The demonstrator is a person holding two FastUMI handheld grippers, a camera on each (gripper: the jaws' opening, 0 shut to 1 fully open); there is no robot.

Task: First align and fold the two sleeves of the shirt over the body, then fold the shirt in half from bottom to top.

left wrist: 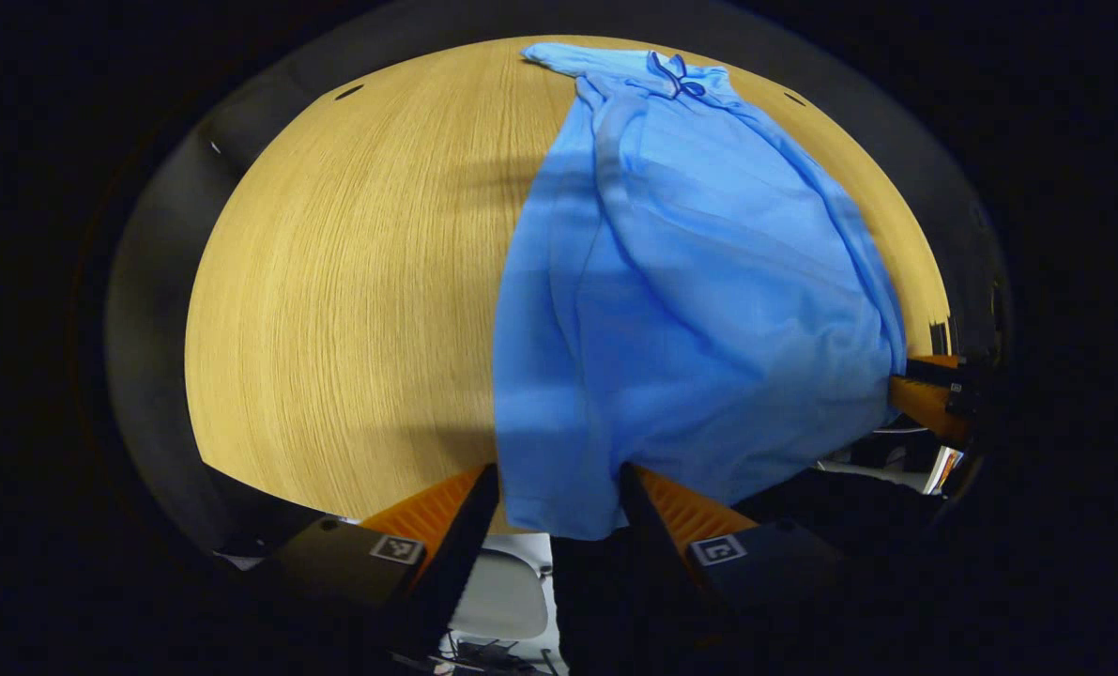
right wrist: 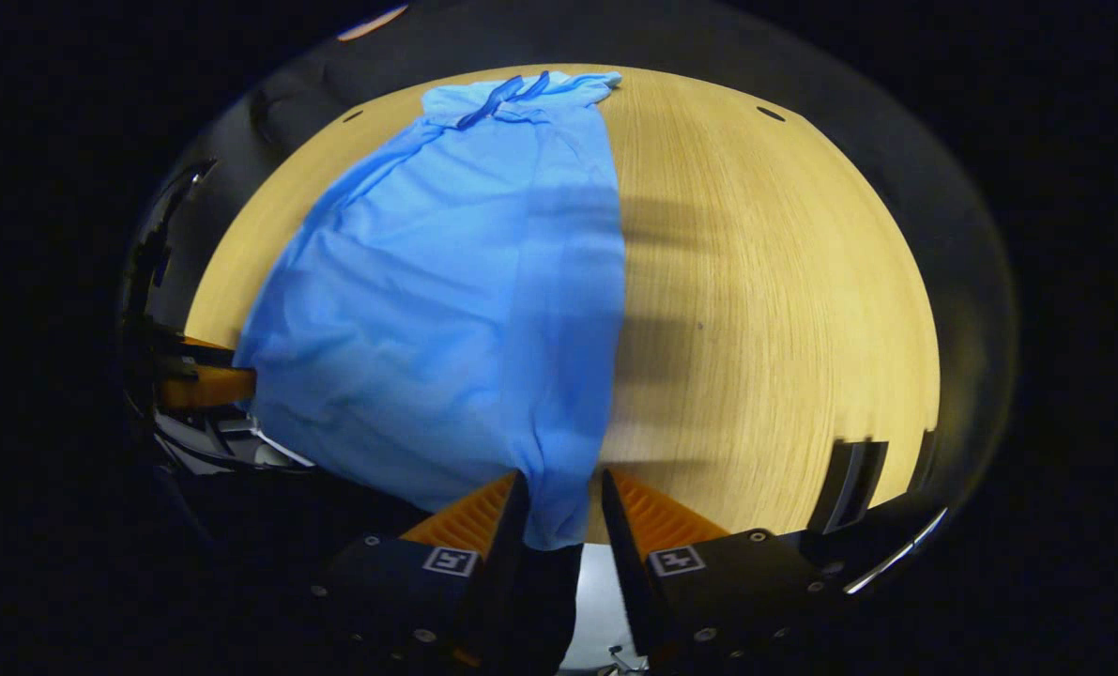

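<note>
While the blue shirt (left wrist: 690, 310) is lying stretched along the wooden table (left wrist: 352, 300), with its collar end near the top of the frame in both views, each claw is gripping a bottom corner of it, which suggests the sleeves are already folded in and the bottom-to-top fold is the step in hand. In the left gripper view the left gripper (left wrist: 559, 502) is sitting at the bottom centre, its fingers narrowly apart with the hem corner hanging down between them; they appear to be clamped on the cloth. The right gripper is showing at the right edge of that view, touching the shirt's other bottom corner. In the right gripper view the right gripper (right wrist: 563, 512) is holding the shirt (right wrist: 446, 319) the same way at the bottom centre, the fabric bunching into a narrow strip between the near-closed fingers, while bare table (right wrist: 774, 310) is spreading across the right half. Holding both corners level is likely meant to keep the hem straight as it is carried toward the collar, and uneven lifting could skew the fold
</note>
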